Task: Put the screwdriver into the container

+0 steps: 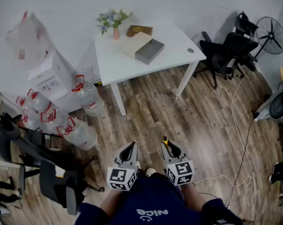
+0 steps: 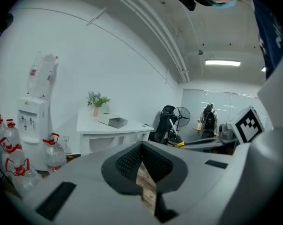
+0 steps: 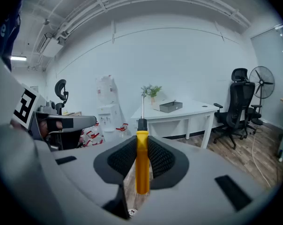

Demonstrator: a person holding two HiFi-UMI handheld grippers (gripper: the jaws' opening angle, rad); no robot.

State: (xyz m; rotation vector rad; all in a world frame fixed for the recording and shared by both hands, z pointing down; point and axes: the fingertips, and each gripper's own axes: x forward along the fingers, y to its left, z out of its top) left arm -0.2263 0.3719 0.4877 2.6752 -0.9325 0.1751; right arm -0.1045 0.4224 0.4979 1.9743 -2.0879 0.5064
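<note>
My right gripper (image 3: 142,142) is shut on the yellow handle of a screwdriver (image 3: 142,165), whose metal shaft points ahead toward the white table (image 3: 188,112). In the head view the screwdriver (image 1: 165,139) sticks out of the right gripper (image 1: 167,145), low over the wooden floor. The open grey container (image 1: 149,51) lies on the table (image 1: 179,46), well ahead of both grippers; it also shows as a small grey box (image 2: 117,122) in the left gripper view. My left gripper (image 1: 131,146) is beside the right one; its pads (image 2: 132,161) meet at the tips with nothing between them.
On the table stand a flower vase (image 1: 115,31) and a brown box (image 1: 139,30). Several water bottles (image 1: 80,130) and a dispenser (image 1: 50,76) line the left wall. Office chairs (image 1: 226,53) and a fan (image 1: 271,34) are at the right; a cable (image 1: 237,125) runs across the floor.
</note>
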